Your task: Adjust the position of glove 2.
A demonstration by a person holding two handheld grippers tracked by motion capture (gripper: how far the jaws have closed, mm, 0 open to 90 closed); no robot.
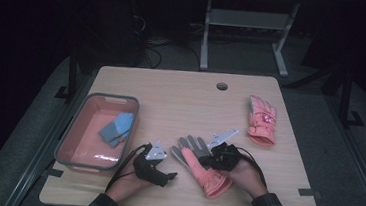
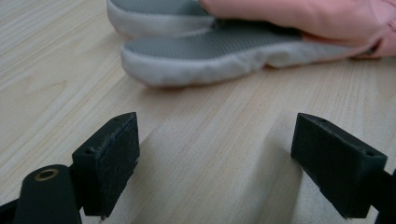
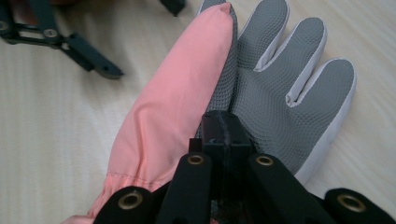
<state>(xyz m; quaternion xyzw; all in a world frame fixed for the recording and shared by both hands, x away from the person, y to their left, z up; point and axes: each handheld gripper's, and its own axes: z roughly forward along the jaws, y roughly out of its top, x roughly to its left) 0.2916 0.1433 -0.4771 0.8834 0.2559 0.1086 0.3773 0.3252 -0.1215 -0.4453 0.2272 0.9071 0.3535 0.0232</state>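
Near glove [image 1: 204,166], palm up, lies near the table's [image 1: 181,98] front edge, bare wood all around. Right gripper [image 3: 223,133], jaws together, sits on its grey dotted-grip palm beside the smooth pink fabric. Left gripper [image 2: 215,163] rests just left of it, jaws apart, empty. Second pink glove [image 1: 262,120] lies far right; its writing is unreadable. Grey-rimmed bin [image 1: 121,100] sits at the left edge.
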